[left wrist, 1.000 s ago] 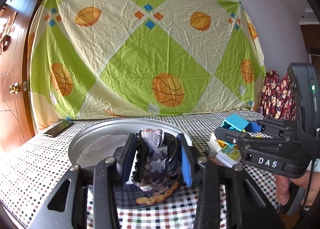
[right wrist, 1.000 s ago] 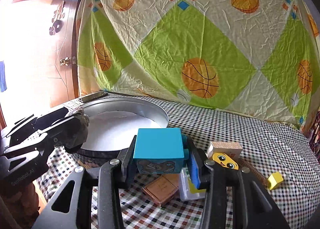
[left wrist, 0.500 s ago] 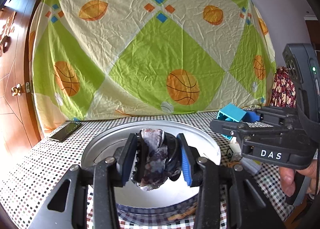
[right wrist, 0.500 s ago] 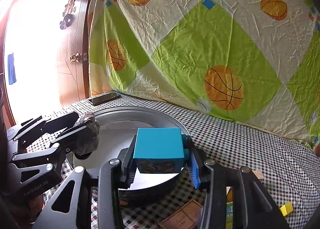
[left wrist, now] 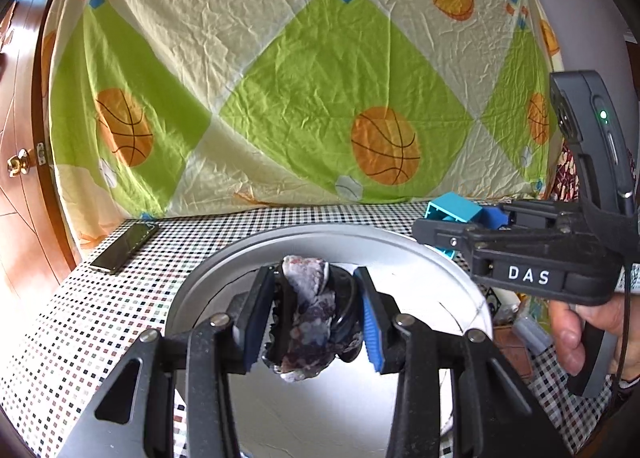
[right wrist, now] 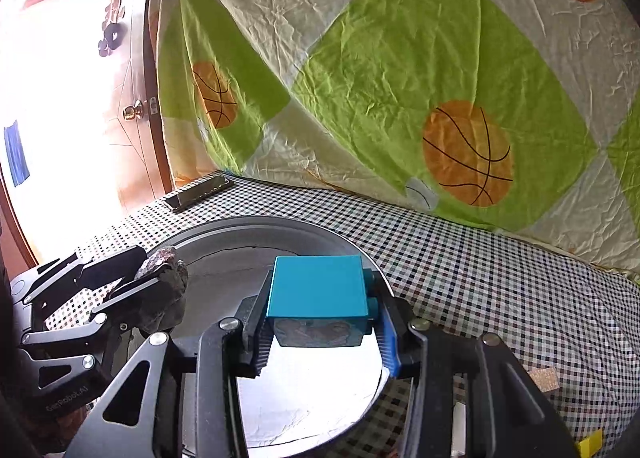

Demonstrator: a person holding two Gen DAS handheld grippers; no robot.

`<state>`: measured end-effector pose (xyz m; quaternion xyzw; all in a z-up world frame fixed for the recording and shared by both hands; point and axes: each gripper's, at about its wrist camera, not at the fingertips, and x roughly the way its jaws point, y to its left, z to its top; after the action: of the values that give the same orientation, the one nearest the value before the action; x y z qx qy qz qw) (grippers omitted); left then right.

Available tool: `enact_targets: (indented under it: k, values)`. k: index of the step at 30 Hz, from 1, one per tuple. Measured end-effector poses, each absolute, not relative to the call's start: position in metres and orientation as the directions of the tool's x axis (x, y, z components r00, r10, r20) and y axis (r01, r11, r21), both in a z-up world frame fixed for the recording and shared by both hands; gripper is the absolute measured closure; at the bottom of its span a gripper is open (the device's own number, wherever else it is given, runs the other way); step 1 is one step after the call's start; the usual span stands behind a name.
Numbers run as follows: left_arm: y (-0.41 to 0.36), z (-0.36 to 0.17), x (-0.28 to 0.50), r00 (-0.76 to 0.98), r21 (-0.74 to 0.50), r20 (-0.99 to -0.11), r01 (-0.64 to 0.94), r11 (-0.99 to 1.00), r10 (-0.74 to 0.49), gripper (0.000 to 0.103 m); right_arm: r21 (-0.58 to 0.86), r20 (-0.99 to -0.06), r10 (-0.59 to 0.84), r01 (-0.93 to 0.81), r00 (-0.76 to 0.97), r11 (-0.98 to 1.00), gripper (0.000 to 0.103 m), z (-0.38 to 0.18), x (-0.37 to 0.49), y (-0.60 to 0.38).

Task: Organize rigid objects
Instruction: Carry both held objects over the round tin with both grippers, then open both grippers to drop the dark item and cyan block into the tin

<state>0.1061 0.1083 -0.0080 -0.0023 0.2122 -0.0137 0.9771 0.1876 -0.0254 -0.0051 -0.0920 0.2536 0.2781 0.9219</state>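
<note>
My left gripper (left wrist: 318,322) is shut on a mottled purple-grey rock (left wrist: 306,318) and holds it above the round grey tray (left wrist: 208,270). My right gripper (right wrist: 326,322) is shut on a teal toy block (right wrist: 318,292) with a picture on its front face, also over the tray (right wrist: 280,224). In the left wrist view the right gripper (left wrist: 460,224) reaches in from the right with the teal block (left wrist: 454,212) over the tray's far right rim. In the right wrist view the left gripper (right wrist: 160,282) holds the rock (right wrist: 164,290) at the tray's left side.
A dark phone (left wrist: 124,246) lies on the checked tablecloth (right wrist: 500,278) at the back left. Small toys, among them a yellow piece (right wrist: 590,448) and a tan block (right wrist: 542,378), lie right of the tray. A basketball-print sheet (left wrist: 300,78) hangs behind. A wooden door (left wrist: 16,178) stands at left.
Both grippers have moved forward over the tray, still holding the rock and the teal block. The loose toys have slid out of the lower part of both views.
</note>
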Motion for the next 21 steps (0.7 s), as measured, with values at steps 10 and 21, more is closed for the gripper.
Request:
enact_targets:
  k: [10,21]
  values:
    - [0.132,-0.015,0.151,0.829,-0.064,-0.558,0.000,0.998,-0.036,0.063,0.015,-0.620,0.457,-0.573,0.638,0.820,0.058,-0.024,0.219,-0.002]
    - [0.139,-0.020,0.173,0.771,-0.017,-0.637,-0.039,0.999,0.019,0.063,-0.008,-0.724,0.392,-0.576,0.567,0.818,0.058,-0.047,0.239,0.013]
